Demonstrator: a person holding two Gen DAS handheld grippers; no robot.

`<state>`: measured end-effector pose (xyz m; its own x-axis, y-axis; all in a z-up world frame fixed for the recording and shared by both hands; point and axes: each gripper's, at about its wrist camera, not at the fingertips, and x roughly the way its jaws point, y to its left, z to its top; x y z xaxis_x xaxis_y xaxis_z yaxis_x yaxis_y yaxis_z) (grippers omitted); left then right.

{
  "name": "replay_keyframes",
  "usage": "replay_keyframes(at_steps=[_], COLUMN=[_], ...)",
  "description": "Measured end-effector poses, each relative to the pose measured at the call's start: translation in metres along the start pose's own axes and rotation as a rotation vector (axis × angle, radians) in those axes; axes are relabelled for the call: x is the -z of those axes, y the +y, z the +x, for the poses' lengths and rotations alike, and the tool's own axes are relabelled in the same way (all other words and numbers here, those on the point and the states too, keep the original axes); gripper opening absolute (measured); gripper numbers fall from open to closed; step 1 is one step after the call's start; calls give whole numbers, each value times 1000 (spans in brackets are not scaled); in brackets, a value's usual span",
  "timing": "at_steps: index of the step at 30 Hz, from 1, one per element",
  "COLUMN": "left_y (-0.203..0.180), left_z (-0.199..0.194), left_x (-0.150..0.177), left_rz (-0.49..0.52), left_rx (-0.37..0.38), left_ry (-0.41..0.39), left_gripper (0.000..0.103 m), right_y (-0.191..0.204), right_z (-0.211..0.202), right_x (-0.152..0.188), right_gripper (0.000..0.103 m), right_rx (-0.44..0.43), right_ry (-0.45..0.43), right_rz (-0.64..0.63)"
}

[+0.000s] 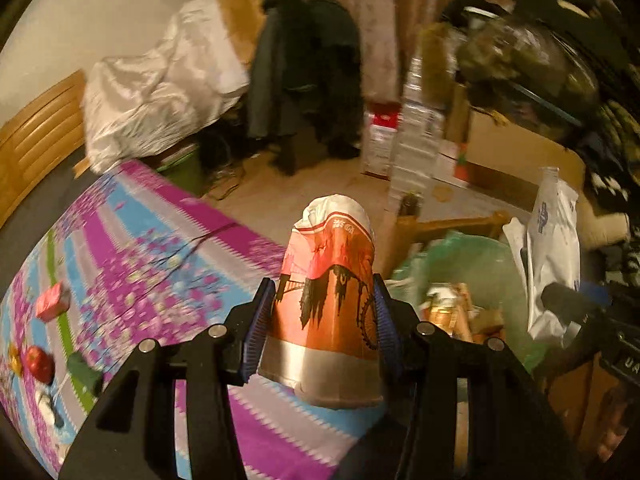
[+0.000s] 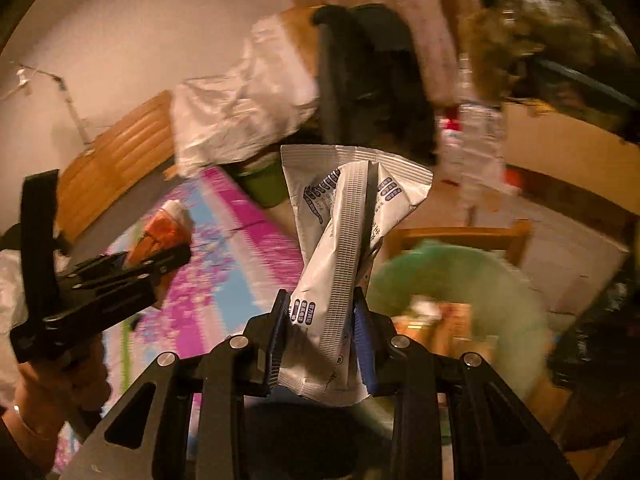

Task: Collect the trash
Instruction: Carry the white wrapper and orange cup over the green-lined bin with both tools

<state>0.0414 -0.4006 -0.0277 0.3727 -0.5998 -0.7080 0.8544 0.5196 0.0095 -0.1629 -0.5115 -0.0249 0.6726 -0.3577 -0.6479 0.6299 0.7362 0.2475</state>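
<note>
My left gripper (image 1: 324,300) is shut on an orange paper cup (image 1: 330,300) printed with black silhouettes, held above the edge of the bed. In the right wrist view that same left gripper (image 2: 176,250) shows at the left with the paper cup (image 2: 164,226), a hand under it. My right gripper (image 2: 322,312) is shut on a crumpled white wrapper (image 2: 344,216) with blue print. The wrapper (image 1: 554,256) also shows at the right of the left wrist view. A green trash bag (image 2: 464,272) with rubbish inside lies open just beyond and below both grippers; the same bag (image 1: 472,264) appears right of the cup.
A bed with a purple, blue and grey floral sheet (image 1: 168,248) fills the left; on it lie a red apple (image 1: 39,363) and a small pink box (image 1: 52,301). A wooden stool (image 1: 448,226) stands behind the bag. A chair draped with dark clothes (image 1: 308,76) stands farther back.
</note>
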Motion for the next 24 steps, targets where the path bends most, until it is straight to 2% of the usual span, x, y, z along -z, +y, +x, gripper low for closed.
replay_keyframes(at_steps=[4,10,17,24], left_y=[-38,-78,-105,-115], left_z=[14,36,51,60], left_x=[-10,-17,-17,-13], left_rz=[52,126,183,204], left_rx=[35,42,43,42], left_ry=[8,27,50,71], left_gripper=[46,46,46,46], right_y=[-39,-77,-99,-96], right_z=[1,8,16,16], right_x=[-7,-6,2,5], right_gripper=[32,32,32,32], right_rx=[141,250,258,253], right_ry=[-16,6,29,38], right_rz=[-7,-27,8,23])
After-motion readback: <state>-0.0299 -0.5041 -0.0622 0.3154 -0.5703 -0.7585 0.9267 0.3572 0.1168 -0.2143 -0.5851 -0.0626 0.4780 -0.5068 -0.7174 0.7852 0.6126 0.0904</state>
